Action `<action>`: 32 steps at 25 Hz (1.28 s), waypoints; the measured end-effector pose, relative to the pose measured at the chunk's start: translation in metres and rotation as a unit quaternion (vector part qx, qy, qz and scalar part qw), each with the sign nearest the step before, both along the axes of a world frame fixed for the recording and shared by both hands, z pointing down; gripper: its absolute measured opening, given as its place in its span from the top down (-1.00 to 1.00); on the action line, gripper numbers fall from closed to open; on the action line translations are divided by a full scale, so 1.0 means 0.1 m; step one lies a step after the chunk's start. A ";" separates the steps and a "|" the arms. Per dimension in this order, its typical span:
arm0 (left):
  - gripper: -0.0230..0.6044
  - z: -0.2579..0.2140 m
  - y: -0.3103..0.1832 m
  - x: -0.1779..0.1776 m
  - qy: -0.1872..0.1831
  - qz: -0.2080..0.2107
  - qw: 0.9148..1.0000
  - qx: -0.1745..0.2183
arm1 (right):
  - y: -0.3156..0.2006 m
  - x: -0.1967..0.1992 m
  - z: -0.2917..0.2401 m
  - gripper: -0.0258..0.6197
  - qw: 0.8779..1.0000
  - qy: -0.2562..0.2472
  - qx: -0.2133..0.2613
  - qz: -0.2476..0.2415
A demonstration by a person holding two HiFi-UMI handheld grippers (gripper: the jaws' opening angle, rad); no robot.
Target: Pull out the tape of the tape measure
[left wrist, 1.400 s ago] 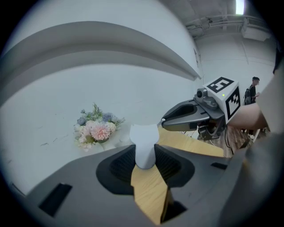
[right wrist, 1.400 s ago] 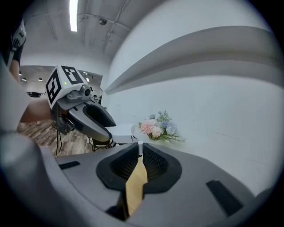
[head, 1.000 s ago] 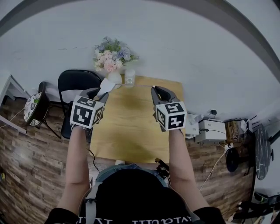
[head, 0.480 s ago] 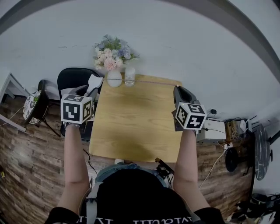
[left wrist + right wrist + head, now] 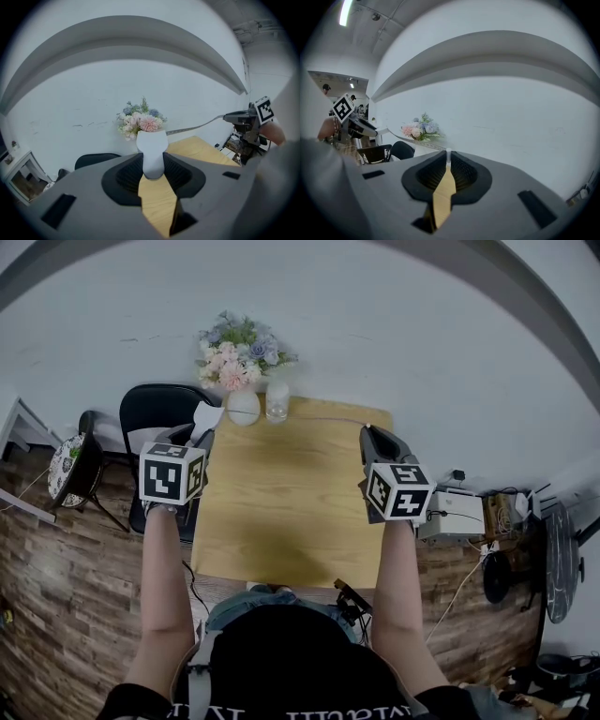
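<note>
Head view: my left gripper [image 5: 201,430] is at 9 o'clock of the table [image 5: 281,512] and my right gripper [image 5: 368,434] at 3 o'clock. The tape [image 5: 309,417] stretches between them near the far edge.

Left gripper view: my jaws stand partly apart, clamped on the white case [image 5: 152,157]. The tape runs off toward 2 o'clock.

Right gripper view: my jaws are nearly together, pinching the tape's end. The tape leads away toward 10 o'clock.
</note>
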State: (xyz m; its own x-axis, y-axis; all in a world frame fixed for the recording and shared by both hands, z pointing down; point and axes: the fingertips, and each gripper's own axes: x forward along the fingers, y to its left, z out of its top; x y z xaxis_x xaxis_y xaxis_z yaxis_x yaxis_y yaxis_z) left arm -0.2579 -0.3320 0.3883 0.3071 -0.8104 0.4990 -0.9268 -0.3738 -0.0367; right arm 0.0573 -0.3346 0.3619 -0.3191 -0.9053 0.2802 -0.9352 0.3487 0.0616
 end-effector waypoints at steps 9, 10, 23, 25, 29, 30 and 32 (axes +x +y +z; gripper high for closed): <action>0.47 0.38 -0.21 0.00 0.004 -0.007 0.999 -0.035 | -0.21 -0.01 0.30 0.79 0.999 -0.004 -0.038 0.005; 0.47 0.45 -0.24 0.01 0.003 -0.007 0.999 -0.040 | -0.23 -0.01 0.36 0.79 0.999 -0.002 -0.044 0.005; 0.47 1.27 -0.56 0.01 0.019 -0.042 0.994 -0.098 | -0.57 -0.03 1.17 0.79 0.992 0.013 -0.128 -0.005; 0.47 1.40 -0.58 0.02 0.018 -0.046 0.993 -0.106 | -0.59 -0.03 1.32 0.79 0.990 0.014 -0.140 -0.005; 0.47 1.65 -0.60 0.03 0.015 -0.051 0.991 -0.122 | -0.62 -0.01 1.62 0.79 0.986 0.016 -0.168 -0.003; 0.47 1.71 -0.61 0.04 0.014 -0.052 0.991 -0.125 | -0.64 0.00 1.69 0.79 0.985 0.017 -0.174 -0.002; 0.47 1.82 -0.63 0.05 0.008 -0.054 0.990 -0.129 | -0.67 0.00 1.83 0.79 0.982 0.020 -0.186 -0.002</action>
State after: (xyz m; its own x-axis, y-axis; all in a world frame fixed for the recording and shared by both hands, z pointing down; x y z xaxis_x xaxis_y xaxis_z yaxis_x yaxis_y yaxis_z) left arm -0.2533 -0.3948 0.5701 0.2344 -0.6853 0.6895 -0.9618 -0.2665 0.0621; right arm 0.0575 -0.4015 0.5448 -0.3052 -0.7363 0.6039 -0.9330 0.3582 -0.0348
